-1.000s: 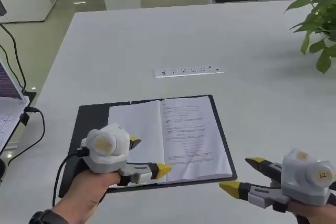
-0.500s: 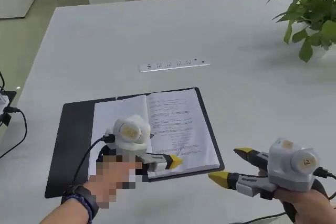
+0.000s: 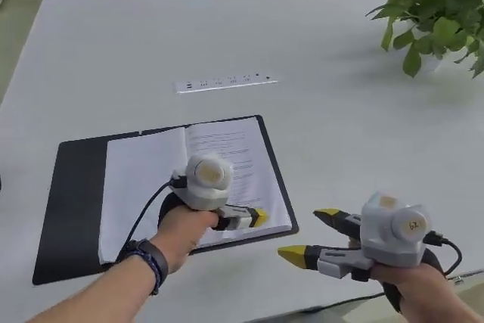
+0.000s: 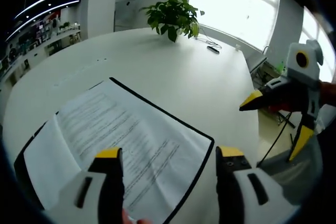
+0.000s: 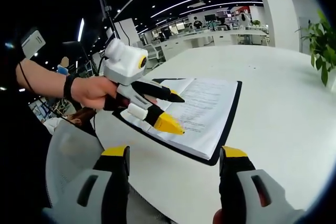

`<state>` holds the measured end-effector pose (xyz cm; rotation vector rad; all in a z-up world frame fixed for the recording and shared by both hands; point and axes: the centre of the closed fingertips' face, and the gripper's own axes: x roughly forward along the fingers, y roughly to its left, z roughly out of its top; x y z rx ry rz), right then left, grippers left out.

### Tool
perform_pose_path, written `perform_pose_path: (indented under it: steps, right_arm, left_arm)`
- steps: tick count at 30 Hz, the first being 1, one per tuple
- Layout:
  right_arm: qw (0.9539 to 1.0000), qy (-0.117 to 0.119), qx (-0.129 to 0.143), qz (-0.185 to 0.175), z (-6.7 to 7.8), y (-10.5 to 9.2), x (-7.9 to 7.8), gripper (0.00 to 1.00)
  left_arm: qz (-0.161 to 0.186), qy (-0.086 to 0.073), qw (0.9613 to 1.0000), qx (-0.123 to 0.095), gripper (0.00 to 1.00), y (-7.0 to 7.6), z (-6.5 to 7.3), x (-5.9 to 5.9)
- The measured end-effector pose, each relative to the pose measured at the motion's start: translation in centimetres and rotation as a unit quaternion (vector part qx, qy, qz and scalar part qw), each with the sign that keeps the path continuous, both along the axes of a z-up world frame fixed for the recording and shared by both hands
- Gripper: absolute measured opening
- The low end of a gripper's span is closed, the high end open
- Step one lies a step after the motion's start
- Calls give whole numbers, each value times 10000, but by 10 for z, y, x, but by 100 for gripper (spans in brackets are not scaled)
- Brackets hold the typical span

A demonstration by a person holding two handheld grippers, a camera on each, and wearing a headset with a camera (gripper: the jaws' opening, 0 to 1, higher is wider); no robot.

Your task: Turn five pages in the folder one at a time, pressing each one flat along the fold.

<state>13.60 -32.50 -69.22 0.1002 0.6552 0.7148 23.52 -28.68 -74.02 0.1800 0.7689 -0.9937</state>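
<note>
The black folder (image 3: 76,187) lies open on the white table (image 3: 340,126), with a blank left page and a printed right page (image 3: 234,153). My left gripper (image 3: 253,218) is open and hovers over the lower right part of the printed page (image 4: 121,140), nothing between its jaws. My right gripper (image 3: 311,234) is open too, just off the folder's near right corner, above bare table. The left gripper view shows the right gripper (image 4: 273,124) at the right. In the right gripper view, the left gripper (image 5: 176,113) hangs over the folder (image 5: 205,108).
A white power strip (image 3: 225,82) lies beyond the folder. A potted plant (image 3: 431,13) stands at the far right corner. A cable trails from the right gripper along the near table edge. The near edge runs close under both hands.
My left gripper has moved right, from near the fold to the lower right part of the printed page. The right gripper holds its place by the corner. The head camera has shifted.
</note>
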Motion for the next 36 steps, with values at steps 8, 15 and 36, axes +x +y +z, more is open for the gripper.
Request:
perform_pose_path:
  steps: [8, 15, 36]
  right_arm:
    - [9999, 77, 64, -51, -1, -1, -3, 69]
    - [9997, 230, 35, -15, -11, -3, -6, 69]
    - [9991, 369, 85, 169, -21, -4, 22, 64]
  left_arm:
    - [-128, 21, 9990, 422, 74, -13, -26, 3]
    - [-221, -105, 9964, 807, 74, -10, -43, 3]
    - [-433, -424, 9942, 888, 65, -4, -45, 10]
